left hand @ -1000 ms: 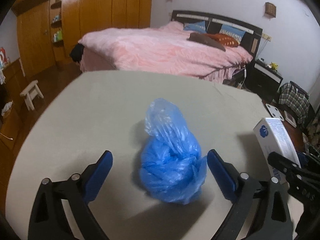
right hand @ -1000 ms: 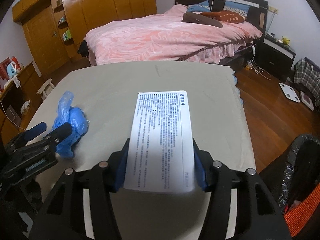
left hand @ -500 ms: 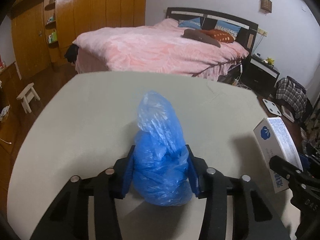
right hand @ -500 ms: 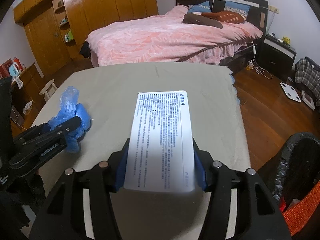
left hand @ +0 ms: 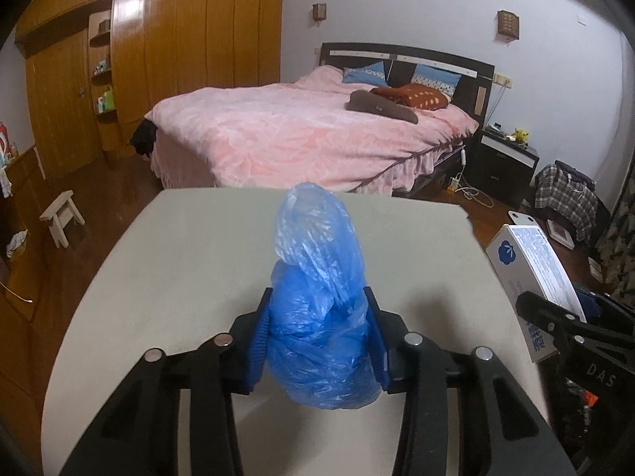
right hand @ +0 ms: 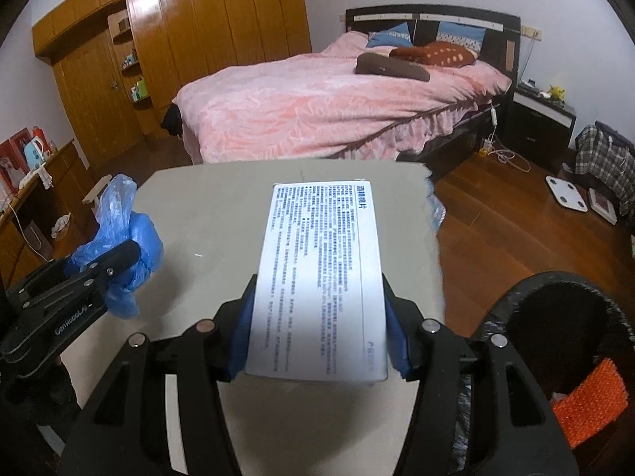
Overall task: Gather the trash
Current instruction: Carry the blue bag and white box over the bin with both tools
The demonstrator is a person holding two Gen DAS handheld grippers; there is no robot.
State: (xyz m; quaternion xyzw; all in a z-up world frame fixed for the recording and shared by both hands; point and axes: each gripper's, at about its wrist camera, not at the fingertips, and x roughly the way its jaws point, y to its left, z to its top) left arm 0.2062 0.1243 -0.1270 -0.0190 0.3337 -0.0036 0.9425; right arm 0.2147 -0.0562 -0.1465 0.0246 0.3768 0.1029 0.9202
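A crumpled blue plastic bag hangs clear of the beige table, squeezed between the blue pads of my left gripper, whose jaws are closing on it. The right wrist view shows the same bag at the left, with the left gripper across it. My right gripper is shut on a white printed box, held above the table's right part. The left wrist view has that box at its right edge.
A black-lined bin stands on the wood floor beside the table's right edge, with an orange object at its rim. Beyond the table are a pink bed, a small stool and wooden wardrobes.
My left jaws have closed from wide open onto the blue bag and lifted it off the table. Both grippers have risen. The right keeps its grip on the box.
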